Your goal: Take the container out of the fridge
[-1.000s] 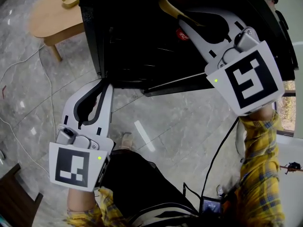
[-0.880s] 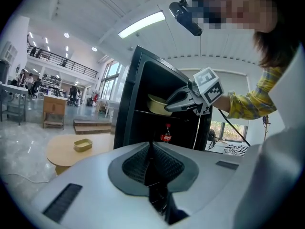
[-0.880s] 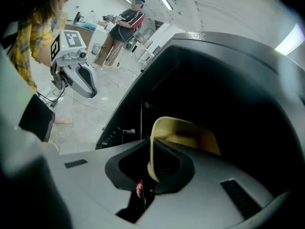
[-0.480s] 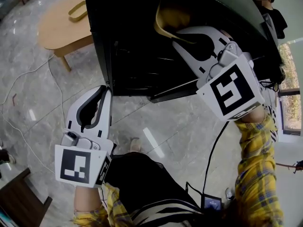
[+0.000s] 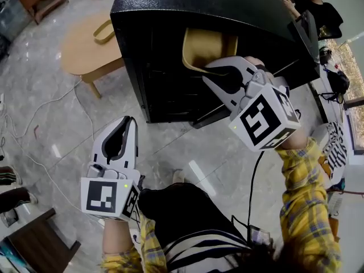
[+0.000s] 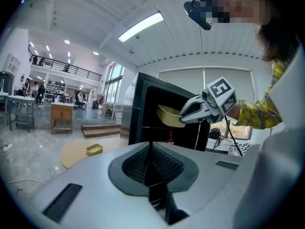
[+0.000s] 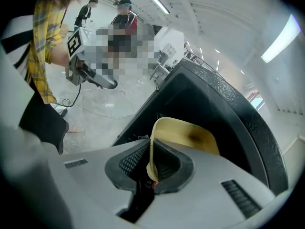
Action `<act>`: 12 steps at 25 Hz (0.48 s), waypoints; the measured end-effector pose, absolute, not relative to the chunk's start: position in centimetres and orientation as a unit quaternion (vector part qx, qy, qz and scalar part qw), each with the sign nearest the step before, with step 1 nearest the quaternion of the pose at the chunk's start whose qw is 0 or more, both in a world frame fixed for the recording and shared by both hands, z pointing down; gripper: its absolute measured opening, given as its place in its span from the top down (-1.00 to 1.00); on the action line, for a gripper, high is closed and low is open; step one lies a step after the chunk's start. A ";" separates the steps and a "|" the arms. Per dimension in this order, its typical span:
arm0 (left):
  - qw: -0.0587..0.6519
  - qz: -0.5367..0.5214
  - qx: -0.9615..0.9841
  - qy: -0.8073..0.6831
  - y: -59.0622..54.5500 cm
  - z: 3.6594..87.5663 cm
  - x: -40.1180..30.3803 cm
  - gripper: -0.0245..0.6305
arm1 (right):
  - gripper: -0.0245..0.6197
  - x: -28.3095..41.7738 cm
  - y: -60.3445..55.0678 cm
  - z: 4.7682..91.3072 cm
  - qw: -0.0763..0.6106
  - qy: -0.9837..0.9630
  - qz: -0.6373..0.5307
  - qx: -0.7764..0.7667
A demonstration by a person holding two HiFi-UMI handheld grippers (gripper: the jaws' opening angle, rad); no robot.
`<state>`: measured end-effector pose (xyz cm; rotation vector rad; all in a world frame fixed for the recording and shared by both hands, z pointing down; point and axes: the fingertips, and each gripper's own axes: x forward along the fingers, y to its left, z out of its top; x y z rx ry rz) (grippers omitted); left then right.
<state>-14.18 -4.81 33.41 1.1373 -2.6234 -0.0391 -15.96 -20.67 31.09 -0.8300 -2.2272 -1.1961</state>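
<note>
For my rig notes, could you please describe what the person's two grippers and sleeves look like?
Both the left gripper and right gripper have white, tapered plastic bodies with dark ribbed pads. Each carries a white cube bearing black square markers and a small green light. A black cable hangs below the right one. The sleeves are yellow plaid.

- The right gripper is raised to the open front of the fridge, its jaws clamped on the near rim of the yellow container.
- The right arm, in a yellow plaid sleeve, stretches toward the fridge.
- The left gripper is held low, well short of the fridge, jaws pressed together on nothing.
</note>
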 end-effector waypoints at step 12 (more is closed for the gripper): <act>0.144 -0.001 0.367 -0.919 -1.3 31.7 -12.4 0.82 | 0.80 -10.0 -18.4 32.2 0.236 -0.823 -0.399 -0.327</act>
